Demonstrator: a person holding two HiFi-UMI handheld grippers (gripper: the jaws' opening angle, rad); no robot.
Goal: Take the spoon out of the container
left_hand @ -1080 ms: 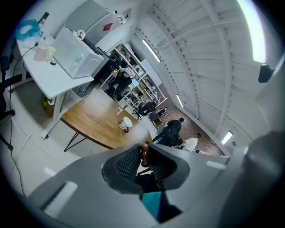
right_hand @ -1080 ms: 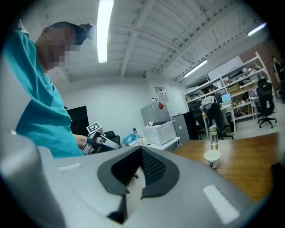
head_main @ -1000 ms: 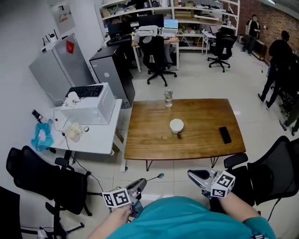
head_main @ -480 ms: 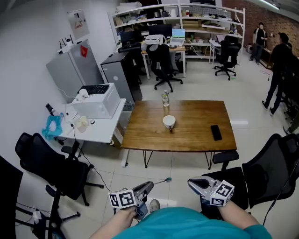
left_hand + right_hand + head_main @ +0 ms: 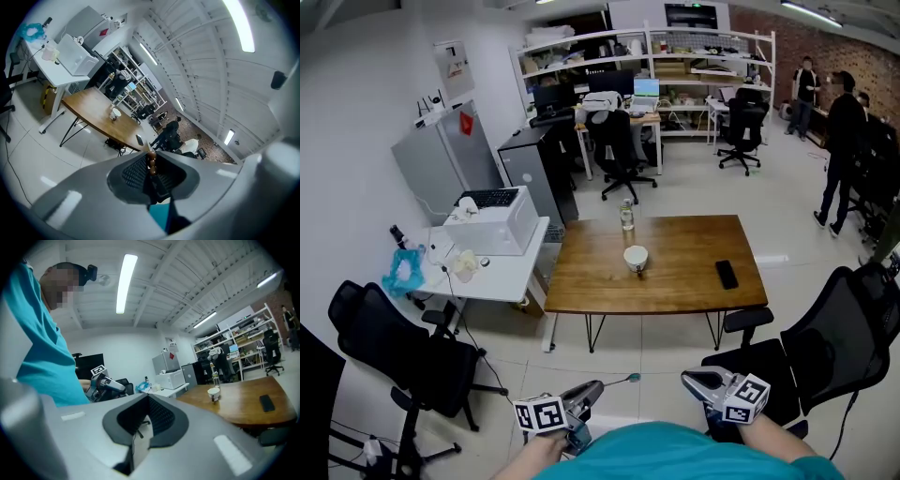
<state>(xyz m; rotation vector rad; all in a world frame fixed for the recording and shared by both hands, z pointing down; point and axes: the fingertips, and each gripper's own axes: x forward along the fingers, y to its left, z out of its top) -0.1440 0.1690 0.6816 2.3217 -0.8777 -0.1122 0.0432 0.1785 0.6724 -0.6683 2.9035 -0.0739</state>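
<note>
A small white container (image 5: 635, 257) stands on the wooden table (image 5: 694, 248), far ahead of me; it shows small in the left gripper view (image 5: 115, 113) and the right gripper view (image 5: 213, 393). My left gripper (image 5: 592, 386) is low at my body, shut on the spoon (image 5: 617, 382), whose thin shaft and small bowl stick out forward and to the right. Between the pads of the left gripper (image 5: 151, 157) I see the spoon's brown beaded handle (image 5: 151, 165). My right gripper (image 5: 686, 377) hangs beside it, shut and empty (image 5: 148, 397).
On the table also stand a bottle (image 5: 626, 216) and a black phone (image 5: 727, 274). A white side desk (image 5: 492, 277) carries a white box. Black office chairs stand at left (image 5: 389, 347) and right (image 5: 839, 323). People (image 5: 841, 122) stand at back right.
The view has drawn back from the table, which now looks smaller and farther. Both grippers stay low at my body, the left still holding the spoon.
</note>
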